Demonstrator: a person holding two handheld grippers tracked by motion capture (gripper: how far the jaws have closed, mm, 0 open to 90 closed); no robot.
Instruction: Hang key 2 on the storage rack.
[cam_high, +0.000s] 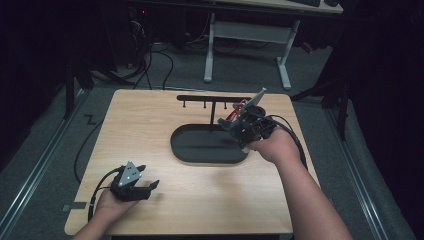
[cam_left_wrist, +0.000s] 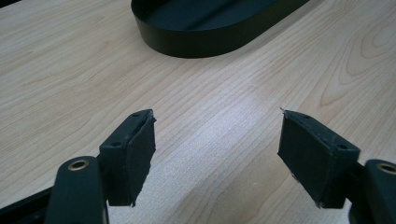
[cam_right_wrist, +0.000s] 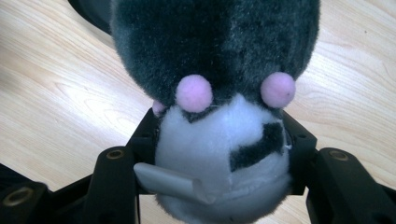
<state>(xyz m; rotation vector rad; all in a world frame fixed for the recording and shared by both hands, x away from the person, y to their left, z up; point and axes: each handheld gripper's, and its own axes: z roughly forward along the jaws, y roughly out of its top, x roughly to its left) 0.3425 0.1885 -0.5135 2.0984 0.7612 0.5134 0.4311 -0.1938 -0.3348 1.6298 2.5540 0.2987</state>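
Two pink dots on gripped plush toy (cam_right_wrist: 219, 93)

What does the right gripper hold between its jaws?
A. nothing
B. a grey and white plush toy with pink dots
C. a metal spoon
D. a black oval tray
B: in the right gripper view, the right gripper has both jaws pressed against the plush toy.
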